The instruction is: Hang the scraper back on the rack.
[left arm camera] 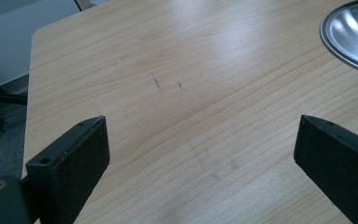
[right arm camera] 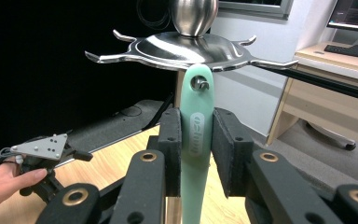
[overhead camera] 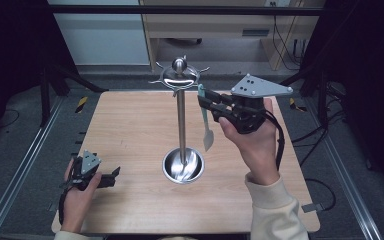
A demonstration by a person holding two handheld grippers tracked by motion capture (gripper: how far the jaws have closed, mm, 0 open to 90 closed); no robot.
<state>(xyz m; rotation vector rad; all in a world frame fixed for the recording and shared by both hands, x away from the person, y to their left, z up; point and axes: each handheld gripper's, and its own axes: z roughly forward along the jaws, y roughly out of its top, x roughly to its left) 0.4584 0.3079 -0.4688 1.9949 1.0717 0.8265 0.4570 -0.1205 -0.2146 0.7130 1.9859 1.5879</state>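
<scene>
A steel hanging stand (overhead camera: 181,120) rises from a bowl-shaped base (overhead camera: 183,166) at the table's middle, and a crown of hooks (right arm camera: 191,49) tops it. My right gripper (overhead camera: 204,101) is raised beside the crown, shut on a mint-green utensil handle (right arm camera: 198,93). Its pads (right arm camera: 170,140) press the handle from both sides. The hole at the handle's top lies against one hook, with a metal tip showing in it. The utensil's pale blade (overhead camera: 208,137) hangs down beside the pole. My left gripper (overhead camera: 114,175) rests low at the table's left front, open and holding nothing (left arm camera: 200,135).
The wooden table (overhead camera: 130,130) has rounded corners and metal rails along its sides. The base's rim (left arm camera: 349,32) lies just right of the left gripper's jaws. A wooden desk and cables stand behind the table, and dark frame struts flank it.
</scene>
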